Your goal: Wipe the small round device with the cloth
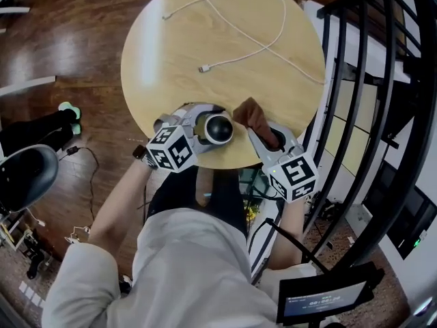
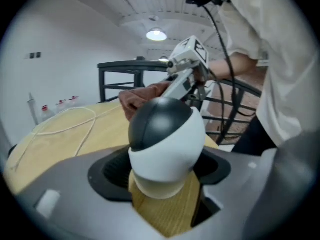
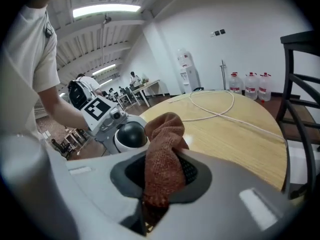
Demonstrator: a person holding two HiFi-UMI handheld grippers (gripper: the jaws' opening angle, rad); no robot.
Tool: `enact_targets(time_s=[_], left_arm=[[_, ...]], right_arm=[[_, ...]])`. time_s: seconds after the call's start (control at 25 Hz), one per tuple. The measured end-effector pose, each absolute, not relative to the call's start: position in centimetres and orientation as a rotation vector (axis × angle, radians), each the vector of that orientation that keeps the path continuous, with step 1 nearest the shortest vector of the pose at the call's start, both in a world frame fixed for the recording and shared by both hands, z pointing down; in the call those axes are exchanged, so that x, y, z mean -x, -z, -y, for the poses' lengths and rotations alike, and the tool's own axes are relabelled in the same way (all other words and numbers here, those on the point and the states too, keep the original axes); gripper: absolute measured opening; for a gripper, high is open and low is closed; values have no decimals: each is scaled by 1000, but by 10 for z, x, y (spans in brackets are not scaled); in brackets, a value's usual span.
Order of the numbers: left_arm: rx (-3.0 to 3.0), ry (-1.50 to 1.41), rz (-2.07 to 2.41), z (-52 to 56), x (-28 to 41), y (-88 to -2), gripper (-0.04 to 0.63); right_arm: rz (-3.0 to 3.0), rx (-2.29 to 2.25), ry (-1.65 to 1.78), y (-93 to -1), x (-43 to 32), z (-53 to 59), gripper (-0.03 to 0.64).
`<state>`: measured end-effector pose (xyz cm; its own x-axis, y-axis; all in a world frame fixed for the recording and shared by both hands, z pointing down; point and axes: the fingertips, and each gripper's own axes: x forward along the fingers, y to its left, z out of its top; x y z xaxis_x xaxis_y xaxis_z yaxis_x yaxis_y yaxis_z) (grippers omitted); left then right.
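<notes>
The small round device [image 1: 218, 128], a white ball with a black dome, sits between the jaws of my left gripper [image 1: 208, 126] at the near edge of the round wooden table [image 1: 171, 60]. In the left gripper view the device [image 2: 167, 144] fills the gap and both pads touch its white body. My right gripper [image 1: 265, 134] is shut on a brown cloth [image 1: 254, 117], just right of the device. In the right gripper view the cloth [image 3: 162, 159] bunches up out of the jaws, and the device [image 3: 131, 134] lies a little beyond it to the left, apart from it.
A white cable [image 1: 246, 33] loops over the far half of the table. A black metal railing [image 1: 369, 80] stands close on the right. A dark chair [image 1: 24, 176] is on the floor at left. Water bottles [image 3: 250, 86] stand by the far wall.
</notes>
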<state>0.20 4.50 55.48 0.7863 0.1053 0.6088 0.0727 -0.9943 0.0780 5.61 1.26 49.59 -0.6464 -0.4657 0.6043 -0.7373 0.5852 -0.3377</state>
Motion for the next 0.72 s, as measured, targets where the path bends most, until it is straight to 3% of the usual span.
enact_targets(time_s=[0.28, 0.72], left_arm=[[-3018, -1059, -662, -52, 5, -562, 373], [-3058, -1215, -322, -45, -8, -572, 377]], right_arm=[[2507, -662, -695, -471, -19, -34, 67], [2398, -602, -616, -503, -15, -31, 67]])
